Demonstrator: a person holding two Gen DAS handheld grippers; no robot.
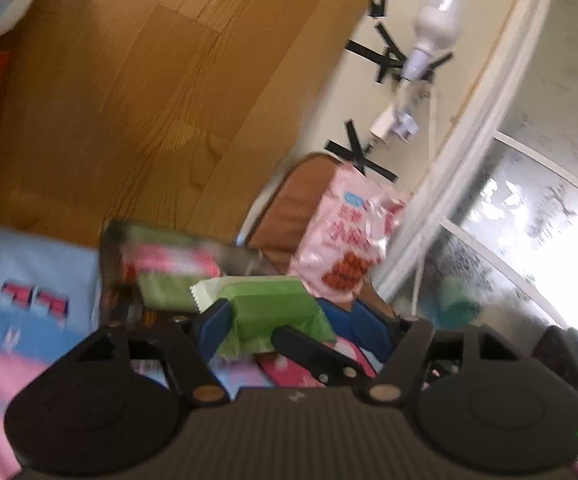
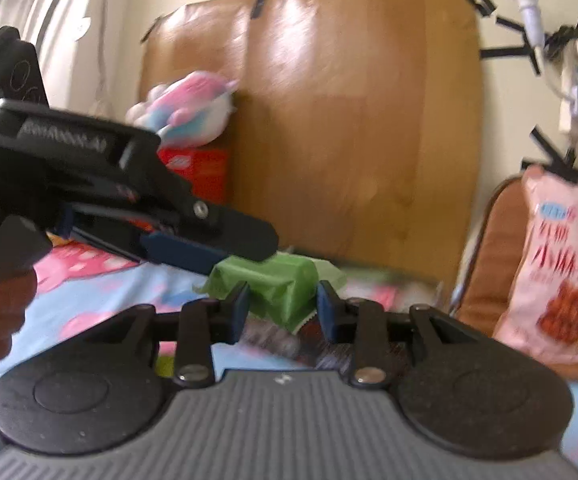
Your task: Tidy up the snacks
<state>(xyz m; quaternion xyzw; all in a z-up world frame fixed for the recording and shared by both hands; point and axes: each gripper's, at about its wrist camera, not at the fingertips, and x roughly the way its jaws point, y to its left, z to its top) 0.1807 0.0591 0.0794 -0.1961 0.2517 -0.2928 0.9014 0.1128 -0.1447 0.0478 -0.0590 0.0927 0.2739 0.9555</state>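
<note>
Two grippers meet over one green snack packet (image 1: pixel 267 312), and we see it from both wrist cameras. Our left gripper (image 1: pixel 285 320) has its jaws shut on the packet, one blue pad pressed to its left side and the other on the far side, partly hidden behind a dark finger. From the right wrist camera the same left gripper (image 2: pixel 225 246) reaches in from the left and grips the packet's upper end. The packet (image 2: pixel 277 288) hangs just above the bed, its long axis slanting from the upper left, where the left jaws pinch it, down to the right, where its crimped, zigzag edge points toward our right gripper (image 2: pixel 283 312). The right jaws stand open, a blue finger (image 2: pixel 237 312) on each side of the packet's lower part; we cannot tell whether either pad touches it. Beneath lies a bedsheet (image 1: pixel 29 300) in pale blue and pink. Behind the green packet another snack pack (image 1: pixel 161 264), green with a pink band, lies blurred on the bed. A pink snack bag (image 2: pixel 561 264) with red print stands upright against a brown cushion (image 1: pixel 293 208) to the right. A wood-grain board (image 2: pixel 329 120) leans on the wall behind, and a plush toy (image 2: pixel 193 108) sits on a red box (image 2: pixel 201 168) at the left.
</note>
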